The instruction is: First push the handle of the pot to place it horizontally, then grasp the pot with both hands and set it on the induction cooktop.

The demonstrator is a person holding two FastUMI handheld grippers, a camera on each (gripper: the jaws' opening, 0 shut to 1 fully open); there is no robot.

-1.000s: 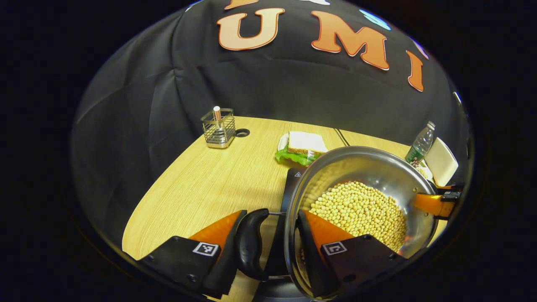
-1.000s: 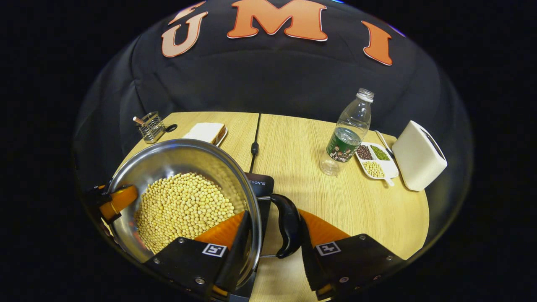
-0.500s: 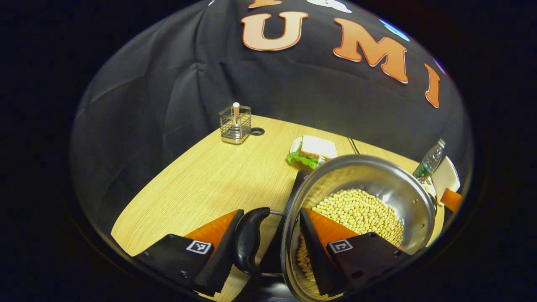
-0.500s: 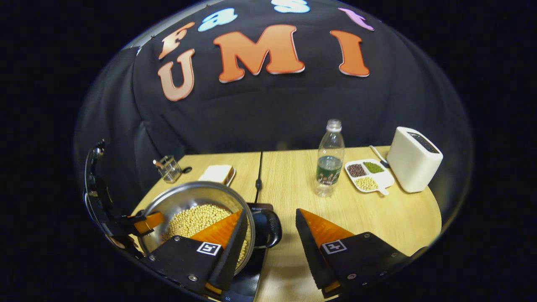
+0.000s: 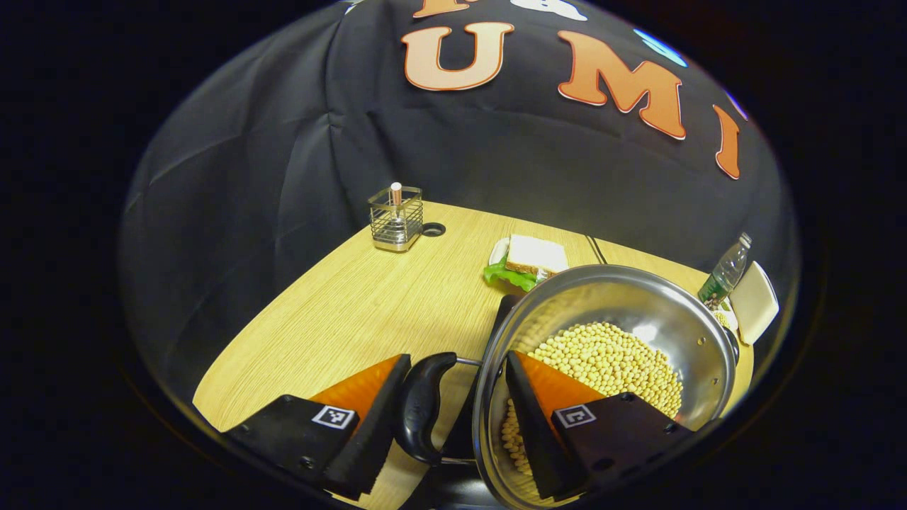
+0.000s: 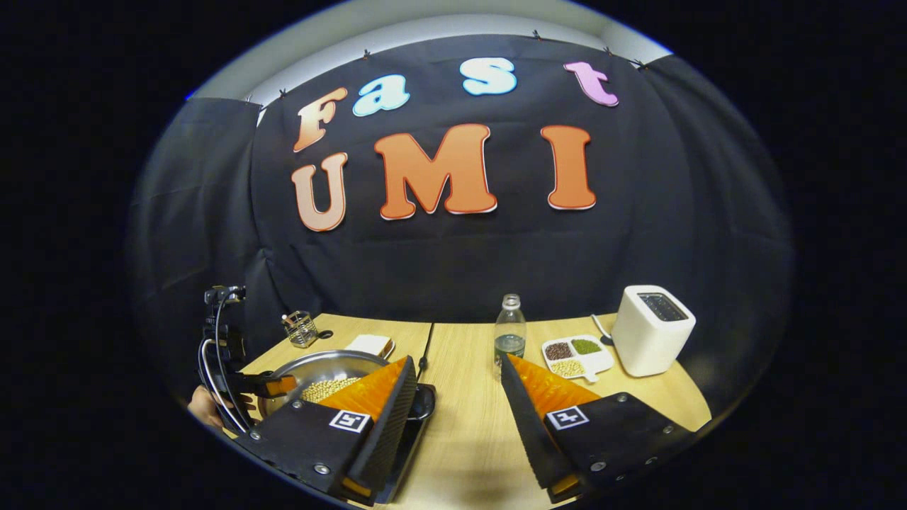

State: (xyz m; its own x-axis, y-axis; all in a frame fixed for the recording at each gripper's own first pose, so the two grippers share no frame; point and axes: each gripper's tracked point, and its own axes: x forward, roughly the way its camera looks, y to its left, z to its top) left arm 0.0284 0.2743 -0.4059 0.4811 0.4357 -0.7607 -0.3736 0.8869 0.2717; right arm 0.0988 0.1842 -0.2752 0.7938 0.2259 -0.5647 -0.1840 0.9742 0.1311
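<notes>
A steel pot (image 5: 638,297) full of soybeans (image 5: 609,361) sits on the black induction cooktop (image 5: 502,315). My left gripper (image 5: 458,356) is open and straddles the pot's black left handle (image 5: 421,404) and rim, with one finger outside the handle and the other inside the pot over the beans. My right gripper (image 6: 455,359) is open, raised above the table and drawn back from the pot (image 6: 319,368), with nothing between its fingers. In the right gripper view the left gripper (image 6: 237,382) and a hand (image 6: 205,407) show at the pot's far side, and the cooktop (image 6: 400,453) lies under the pot.
On the wooden table stand a wire holder (image 5: 395,219) and a sandwich on a plate (image 5: 528,258) beyond the pot. A water bottle (image 6: 509,336), a divided dish of beans (image 6: 575,353) and a white toaster (image 6: 652,329) stand to the right. A black cable (image 6: 425,347) runs back from the cooktop.
My right gripper has left the pot's right handle, moving up and back while staying open. The left gripper stays around the left handle with only a slight shift.
</notes>
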